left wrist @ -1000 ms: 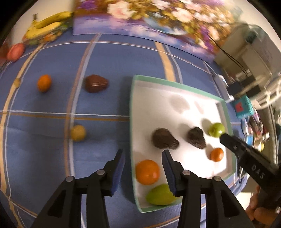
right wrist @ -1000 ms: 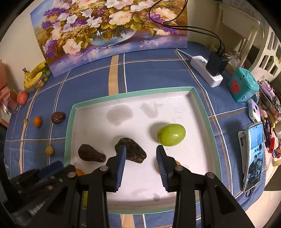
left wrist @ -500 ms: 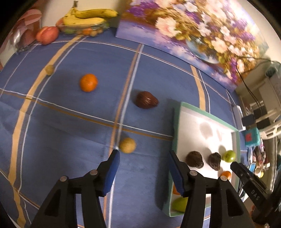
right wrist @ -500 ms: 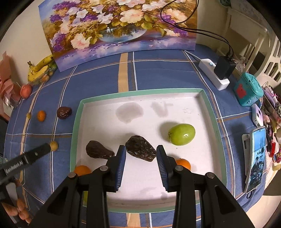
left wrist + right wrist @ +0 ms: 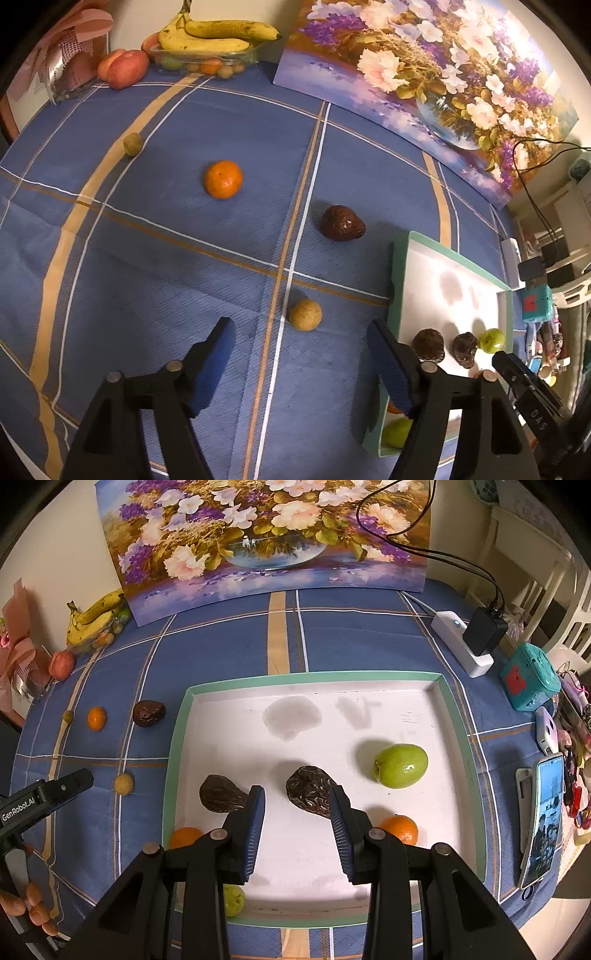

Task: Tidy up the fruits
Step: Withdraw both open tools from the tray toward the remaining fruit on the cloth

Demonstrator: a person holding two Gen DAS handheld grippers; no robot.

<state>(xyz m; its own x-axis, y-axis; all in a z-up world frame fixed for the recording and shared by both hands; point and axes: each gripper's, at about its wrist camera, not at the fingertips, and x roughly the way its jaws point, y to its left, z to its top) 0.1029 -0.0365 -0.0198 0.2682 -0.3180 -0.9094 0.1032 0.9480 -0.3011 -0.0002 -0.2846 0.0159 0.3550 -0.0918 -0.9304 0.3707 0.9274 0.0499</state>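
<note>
The left tool point(image 5: 301, 363) is being opened – nothing between – over the small round tan fruit point(image 5: 305, 314), which could be nudged away.

Tablecloth point(image 5: 147, 280): blue, tan and white stripes
Tray point(image 5: 177, 716): white, mint-green rim
Fruit at 12 o'clock from left gripper point(image 5: 305, 314): yellow-tan
Gripper pads point(image 5: 255, 825): blue

Tablecloth point(image 5: 155, 280): blue woven cloth, matt, finely ribbed. Tray point(image 5: 369, 904): smooth white floor, matt green rim, stained patches. Dark fruit point(image 5: 312, 795): wrinkled, slightly glossy. Green fruit point(image 5: 400, 765): smooth, shiny. Gripper pads point(image 5: 256, 827): blue, ridged.
</note>
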